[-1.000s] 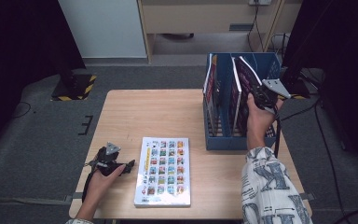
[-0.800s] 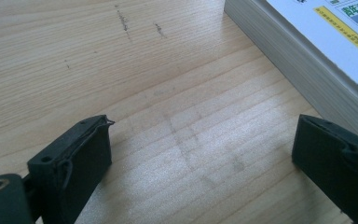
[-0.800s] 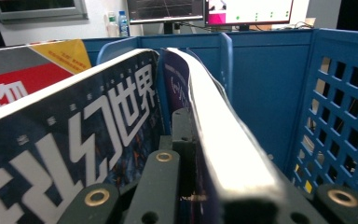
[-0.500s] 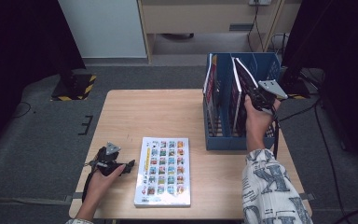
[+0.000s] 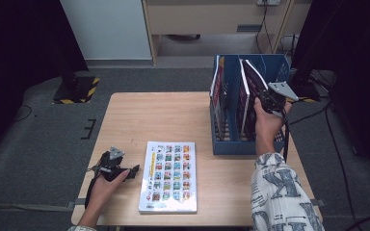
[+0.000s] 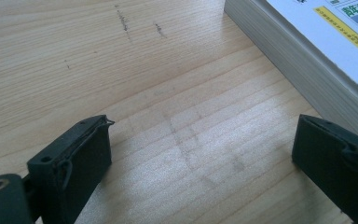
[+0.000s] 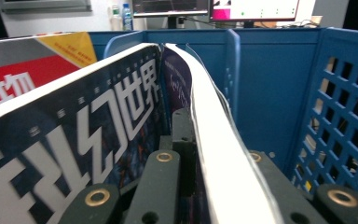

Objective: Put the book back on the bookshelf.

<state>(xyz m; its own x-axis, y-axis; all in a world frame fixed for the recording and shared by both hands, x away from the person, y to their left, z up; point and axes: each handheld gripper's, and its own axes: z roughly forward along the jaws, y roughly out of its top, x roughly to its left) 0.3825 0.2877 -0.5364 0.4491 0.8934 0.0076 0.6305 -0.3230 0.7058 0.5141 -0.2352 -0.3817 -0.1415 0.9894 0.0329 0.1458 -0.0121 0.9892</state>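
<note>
The wooden table (image 5: 173,115) fills the middle of the high view. At its right stands the blue file rack (image 5: 275,72), with magazines upright in its slots. A picture book (image 5: 169,175) lies flat at lower centre. The dark magazine (image 7: 98,140) leans in the rack's right-hand slot, and the right gripper (image 5: 266,98) is clamped on its top edge. At lower left, the left gripper (image 5: 127,171) rests with jaws apart, just beside the book.
</note>
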